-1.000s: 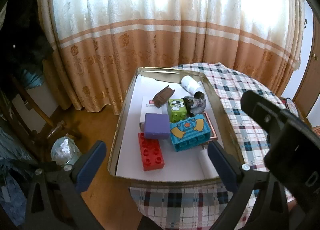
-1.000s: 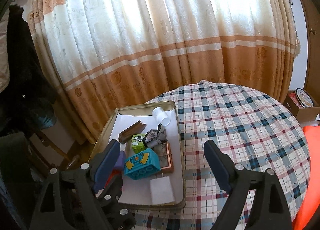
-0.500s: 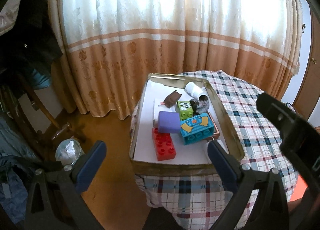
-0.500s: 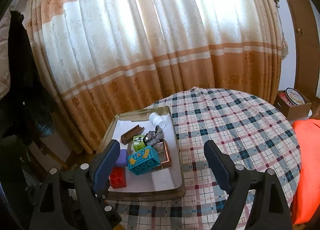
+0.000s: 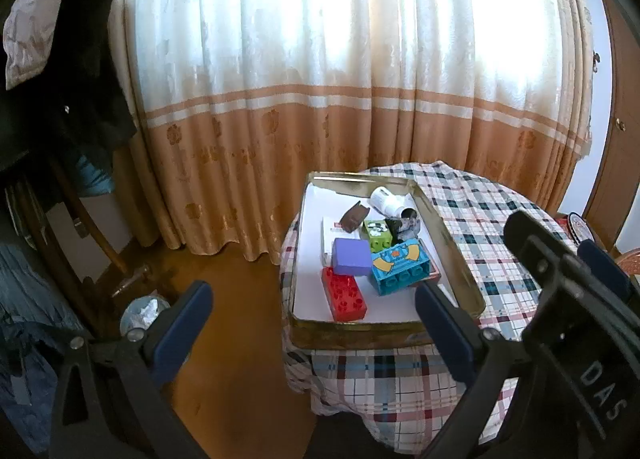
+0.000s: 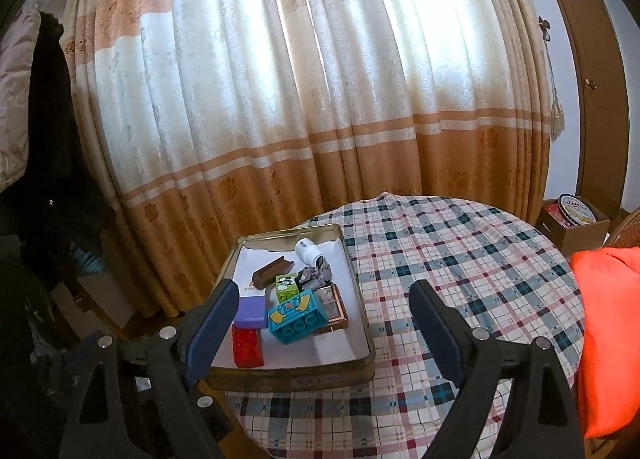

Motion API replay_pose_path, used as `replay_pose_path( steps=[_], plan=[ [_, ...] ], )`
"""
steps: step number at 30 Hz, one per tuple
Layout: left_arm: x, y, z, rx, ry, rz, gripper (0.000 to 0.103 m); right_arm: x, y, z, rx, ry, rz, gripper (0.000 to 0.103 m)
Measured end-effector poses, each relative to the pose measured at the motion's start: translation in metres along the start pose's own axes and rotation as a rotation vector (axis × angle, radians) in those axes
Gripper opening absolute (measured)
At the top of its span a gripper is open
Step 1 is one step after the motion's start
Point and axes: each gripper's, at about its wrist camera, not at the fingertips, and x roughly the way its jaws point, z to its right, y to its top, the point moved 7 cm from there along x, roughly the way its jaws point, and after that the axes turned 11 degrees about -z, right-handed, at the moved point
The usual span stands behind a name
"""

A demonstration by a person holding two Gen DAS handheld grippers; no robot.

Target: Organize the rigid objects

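- The left gripper (image 5: 310, 309) is being held above the floor just off the table's edge, its blue-padded fingers (image 5: 182, 321) standing wide apart with nothing between them.
- The right gripper (image 6: 320, 323) is being held short of the near rim of the tin, its fingers (image 6: 434, 323) likewise spread apart and gripping nothing.
- A gold metal tin (image 6: 296, 377), lined in white, is being carried at the left edge of a round tabletop (image 6: 460, 271) draped in a plaid cloth.
- Inside the tin, a red brick (image 5: 344, 294) is lying nearest the front, with a purple block (image 5: 352, 256) just behind it and a teal brick (image 5: 400, 268) to its right.
- Further back, a small green brick (image 5: 377, 233), a brown piece (image 5: 354, 215), a grey lump (image 6: 316, 274) and a white bottle (image 5: 386, 201) on its side are being kept together.
- A flat copper-framed item (image 6: 334, 305) is partly covered by the teal brick.
- Cream and orange curtains (image 6: 304, 107) are hanging behind the table.
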Motion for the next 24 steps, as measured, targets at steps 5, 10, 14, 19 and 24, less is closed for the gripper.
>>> replay_pose_path(
  steps=[5, 10, 14, 19, 24],
  plan=[
    [-0.004, 0.001, 0.004, 0.012, 0.009, 0.009, 0.102, -0.008, 0.003, 0.004, 0.008, -0.003, 0.029, 0.089],
    [-0.010, 0.002, 0.008, 0.023, 0.014, 0.022, 0.102, -0.013, 0.005, 0.013, 0.025, -0.012, 0.042, 0.089],
    [-0.008, 0.000, 0.010, 0.018, 0.025, -0.003, 0.102, -0.016, 0.006, 0.018, 0.036, -0.012, 0.045, 0.089],
    [-0.007, -0.003, 0.010, 0.003, 0.023, -0.032, 0.102, -0.023, 0.007, 0.020, 0.035, -0.009, 0.066, 0.089],
    [-0.010, -0.003, 0.013, 0.009, 0.023, -0.027, 0.102, -0.029, 0.008, 0.021, 0.028, -0.008, 0.087, 0.089]
  ],
)
